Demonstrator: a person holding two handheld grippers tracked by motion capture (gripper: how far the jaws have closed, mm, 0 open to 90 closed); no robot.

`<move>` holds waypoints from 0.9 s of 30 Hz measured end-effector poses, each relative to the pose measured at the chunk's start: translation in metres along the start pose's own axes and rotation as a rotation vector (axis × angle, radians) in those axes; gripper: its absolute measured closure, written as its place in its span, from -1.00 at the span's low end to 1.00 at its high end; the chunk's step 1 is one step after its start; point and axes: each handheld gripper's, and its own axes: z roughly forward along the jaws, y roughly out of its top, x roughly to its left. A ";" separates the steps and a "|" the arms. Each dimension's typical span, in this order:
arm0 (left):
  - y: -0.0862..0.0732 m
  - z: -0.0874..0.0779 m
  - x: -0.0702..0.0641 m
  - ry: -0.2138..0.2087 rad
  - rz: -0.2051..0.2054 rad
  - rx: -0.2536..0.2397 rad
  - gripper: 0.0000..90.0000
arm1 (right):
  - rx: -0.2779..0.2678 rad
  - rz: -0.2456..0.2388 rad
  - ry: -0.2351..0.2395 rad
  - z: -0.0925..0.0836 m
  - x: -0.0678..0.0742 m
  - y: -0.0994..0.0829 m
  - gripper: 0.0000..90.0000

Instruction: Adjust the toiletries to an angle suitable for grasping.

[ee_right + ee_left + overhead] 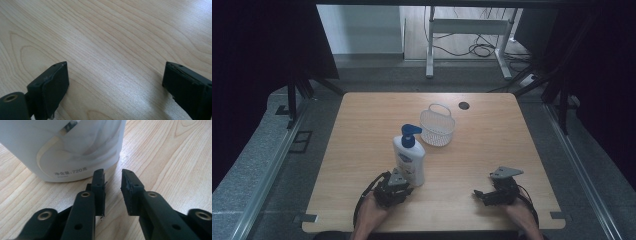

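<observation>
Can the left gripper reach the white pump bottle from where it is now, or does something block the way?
Probably yes. The left gripper sits just in front of the pump bottle, with bare table between them. Its jaws are slightly apart and would likely need to open wider for the bottle's body.

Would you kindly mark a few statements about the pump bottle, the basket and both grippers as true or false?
1. The white plastic pump bottle with a blue pump lies on its side. False: it stands upright.
2. The white mesh basket with a handle stands beyond the bottle. True.
3. The left gripper clamps the bottle. False: its jaws are slightly apart, nothing between them.
4. The right gripper is open over the bare light wooden table. True.
</observation>
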 end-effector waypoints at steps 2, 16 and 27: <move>-0.001 -0.001 0.000 0.003 0.002 0.003 0.51 | 0.000 -0.004 -0.004 0.000 0.001 0.001 -0.83; -0.008 -0.006 0.003 0.024 -0.015 0.019 0.12 | -0.009 -0.041 0.021 0.001 0.013 0.009 -0.84; -0.014 -0.005 0.009 0.053 -0.019 0.023 -0.21 | -0.025 -0.052 0.046 0.002 0.018 0.013 -0.87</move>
